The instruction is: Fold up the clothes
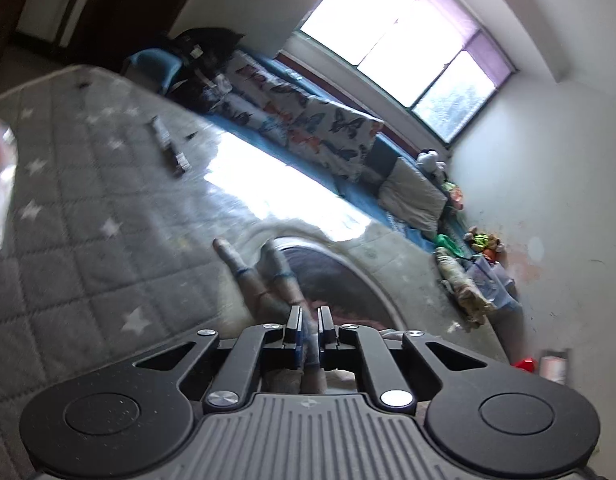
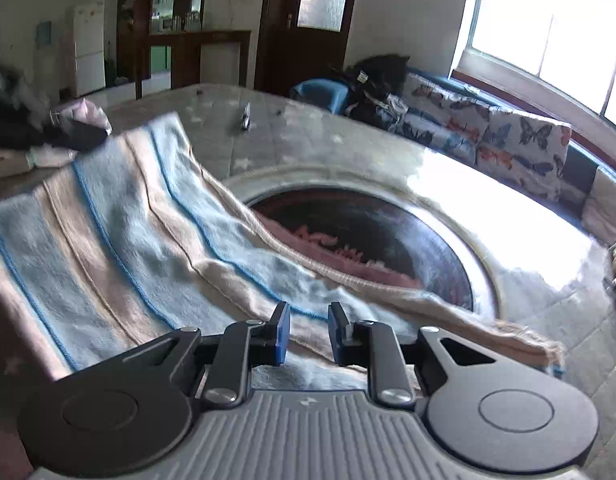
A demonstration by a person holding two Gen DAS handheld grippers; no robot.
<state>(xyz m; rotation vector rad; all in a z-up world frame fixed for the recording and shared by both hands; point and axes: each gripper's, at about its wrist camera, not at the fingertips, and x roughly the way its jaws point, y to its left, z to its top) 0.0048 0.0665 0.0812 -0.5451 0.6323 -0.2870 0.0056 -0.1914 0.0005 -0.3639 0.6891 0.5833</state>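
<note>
Two hand-held grippers in view. Left hand-held gripper [image 1: 309,320]: clenched on a bunched fold of striped towel [image 1: 268,276], raised off the bed [image 1: 88,208]. Right hand-held gripper [image 2: 308,328]: released, jaws parted, nothing pressed between pads. Towel [image 2: 140,216] draped across quilted bed [image 2: 308,136], partly over dark round mat [image 2: 388,232].

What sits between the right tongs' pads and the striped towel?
Nothing: in the right wrist view the right tongs stand open just above the striped towel, pads not pressing it.
</note>
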